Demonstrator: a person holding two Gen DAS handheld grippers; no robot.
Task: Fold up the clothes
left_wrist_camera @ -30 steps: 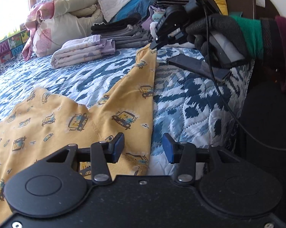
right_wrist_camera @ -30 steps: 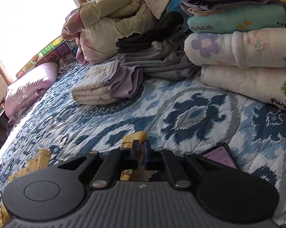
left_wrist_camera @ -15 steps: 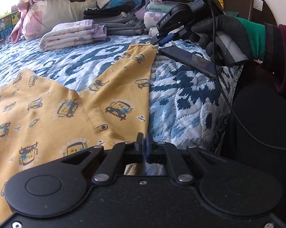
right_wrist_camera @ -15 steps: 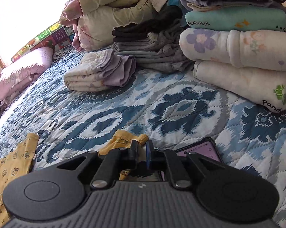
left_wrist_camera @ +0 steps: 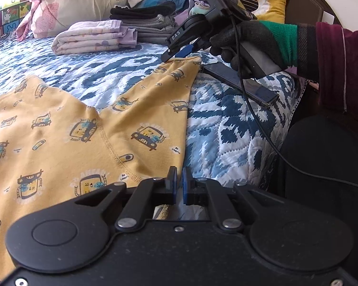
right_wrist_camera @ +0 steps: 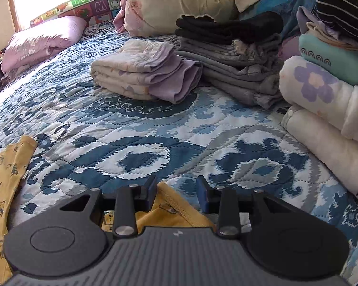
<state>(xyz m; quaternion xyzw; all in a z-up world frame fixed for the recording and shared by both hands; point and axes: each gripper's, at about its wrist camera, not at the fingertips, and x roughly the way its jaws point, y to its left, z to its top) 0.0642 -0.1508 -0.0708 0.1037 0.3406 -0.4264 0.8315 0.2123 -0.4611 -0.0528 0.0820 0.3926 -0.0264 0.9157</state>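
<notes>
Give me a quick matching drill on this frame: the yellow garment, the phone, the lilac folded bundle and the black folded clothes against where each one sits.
Things:
1. yellow garment
2. phone
3. lilac folded bundle
4. black folded clothes

Places:
A. on top of the grey stack
B. spread flat on the blue quilt
C. folded alone on the quilt, left of the grey stack
D. beside the garment's far hem, under the gloved hand

Pairs: 1-B, 2-D, 3-C, 4-A
</notes>
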